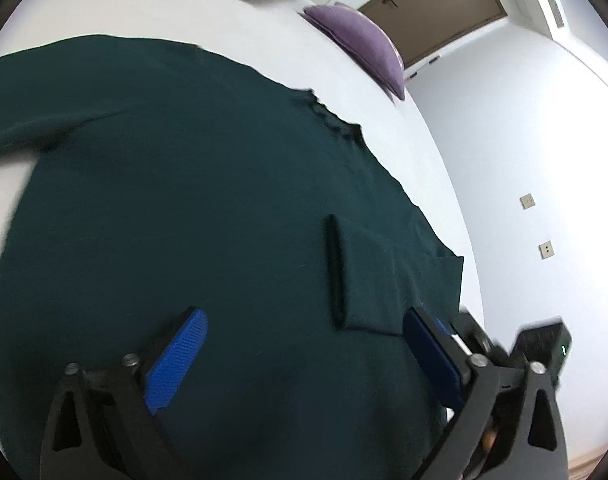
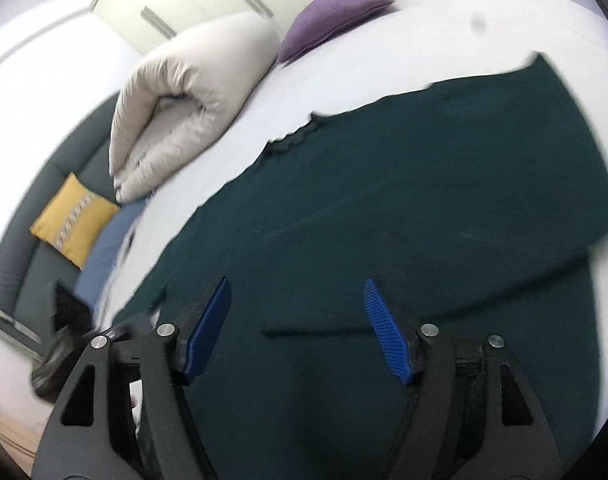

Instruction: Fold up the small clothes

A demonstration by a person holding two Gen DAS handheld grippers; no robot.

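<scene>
A dark green sweater (image 1: pixel 191 184) lies spread flat on a white bed (image 1: pixel 231 28), covering most of the sheet in both views. One sleeve (image 1: pixel 368 276) is folded across the body of the sweater, its cuff edge lying as a dark straight band on the cloth. The scalloped neckline (image 2: pixel 293 140) of the sweater points toward the head of the bed.

The left gripper (image 1: pixel 308 340) hangs over the lower part of the sweater with its blue fingers (image 1: pixel 175 360) spread wide. Nothing is between them but the flat cloth beneath, and they grip nothing. The folded sleeve's cuff lies just beside its right-hand finger.

The right gripper (image 2: pixel 295 328) is also over the sweater, its blue fingers (image 2: pixel 386 332) standing well apart and holding nothing. The sleeve's cuff edge runs across the gap between them, lying on the sweater and not pinched.

Beyond the sweater, a rolled pale duvet (image 2: pixel 175 96) rests on the bed near the neckline. A purple cushion (image 2: pixel 332 8) sits farther off than the duvet, at the bed's edge. To the side of the sweater, past the bed's edge, a yellow cushion (image 2: pixel 73 220) leans on a dark sofa (image 2: pixel 31 272), with a blue cloth (image 2: pixel 103 252) between that cushion and the sweater.
</scene>
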